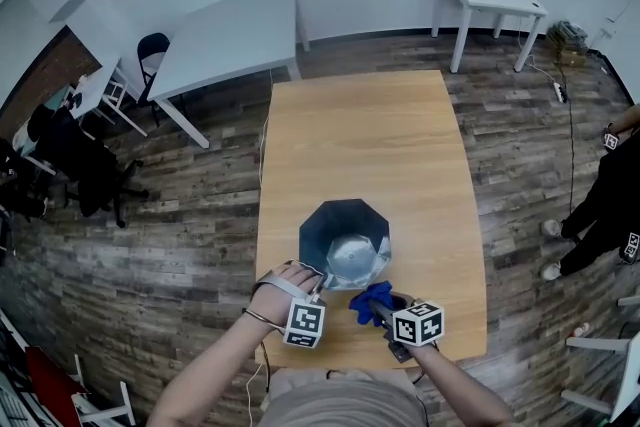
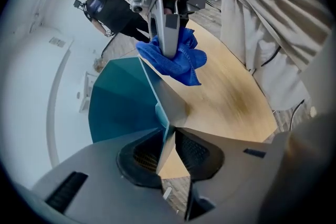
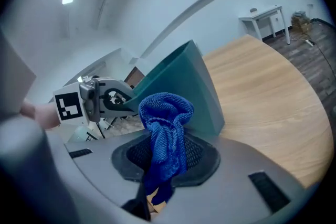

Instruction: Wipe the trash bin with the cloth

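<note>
**Q:** What is happening at the left of the wooden table (image 1: pixel 400 135)?
**A:** The left gripper (image 2: pixel 168 152) is pointing steeply down at the near rim of the trash bin (image 1: pixel 335 220). Its jaws are standing narrow, one on each side of the bin's thin wall. A sliver of tabletop is showing between the wall and one pad.

**Q:** How is the bin sitting?
**A:** It is standing on the near half of the table, about midway across. Its long axis is running up from the tabletop, and its eight-sided mouth is facing upward. The walls are showing dark teal.

**Q:** And to its right?
**A:** The right gripper (image 3: pixel 165 157) is clamping a bunched blue cloth (image 3: pixel 165 128) just beside the bin's near-right rim. Whether cloth and bin are touching, I cannot tell.

**Q:** Any print?
**A:** Each gripper's cube is showing black-and-white square markers (image 1: pixel 305 323). Farther right, a person (image 1: pixel 600 205) in dark clothes is standing on the wood-plank floor (image 1: pixel 180 245).
</note>
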`<move>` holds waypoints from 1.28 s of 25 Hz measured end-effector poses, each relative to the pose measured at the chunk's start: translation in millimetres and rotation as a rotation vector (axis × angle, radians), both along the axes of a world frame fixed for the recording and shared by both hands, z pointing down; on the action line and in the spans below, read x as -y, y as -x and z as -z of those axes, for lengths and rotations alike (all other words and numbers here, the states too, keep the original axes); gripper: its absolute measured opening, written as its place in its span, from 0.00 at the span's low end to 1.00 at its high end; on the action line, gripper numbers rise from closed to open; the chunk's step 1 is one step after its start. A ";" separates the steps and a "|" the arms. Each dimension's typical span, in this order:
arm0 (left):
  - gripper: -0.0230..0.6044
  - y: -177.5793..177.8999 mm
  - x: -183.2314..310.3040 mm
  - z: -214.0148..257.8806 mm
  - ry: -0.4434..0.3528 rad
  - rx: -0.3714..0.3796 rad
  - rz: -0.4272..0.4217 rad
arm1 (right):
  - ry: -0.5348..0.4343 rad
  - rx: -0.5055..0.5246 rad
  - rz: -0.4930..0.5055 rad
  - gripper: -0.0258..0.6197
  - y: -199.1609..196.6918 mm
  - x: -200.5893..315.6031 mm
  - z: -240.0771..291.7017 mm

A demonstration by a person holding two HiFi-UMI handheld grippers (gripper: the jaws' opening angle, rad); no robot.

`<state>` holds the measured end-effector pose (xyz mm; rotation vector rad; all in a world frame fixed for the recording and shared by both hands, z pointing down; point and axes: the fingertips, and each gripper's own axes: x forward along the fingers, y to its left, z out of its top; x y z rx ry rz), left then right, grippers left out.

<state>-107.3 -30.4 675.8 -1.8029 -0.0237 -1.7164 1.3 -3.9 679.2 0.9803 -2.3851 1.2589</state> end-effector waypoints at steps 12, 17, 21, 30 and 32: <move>0.11 -40.6 -35.4 2.7 0.080 -0.021 0.048 | -0.060 0.039 0.073 0.16 31.4 4.8 32.0; 0.11 -40.5 -34.4 3.3 0.091 -0.013 0.033 | -0.023 -0.059 0.097 0.16 26.2 13.1 -11.9; 0.11 -41.4 -34.5 3.4 0.094 -0.026 0.039 | 0.040 -0.115 0.098 0.16 22.6 20.1 -59.5; 0.11 -43.5 -30.5 4.8 0.106 -0.046 0.047 | 0.154 -0.240 0.132 0.16 16.6 37.7 -184.6; 0.11 -44.3 -29.4 4.9 0.106 -0.049 0.051 | 0.171 -0.255 0.140 0.16 16.3 41.0 -204.6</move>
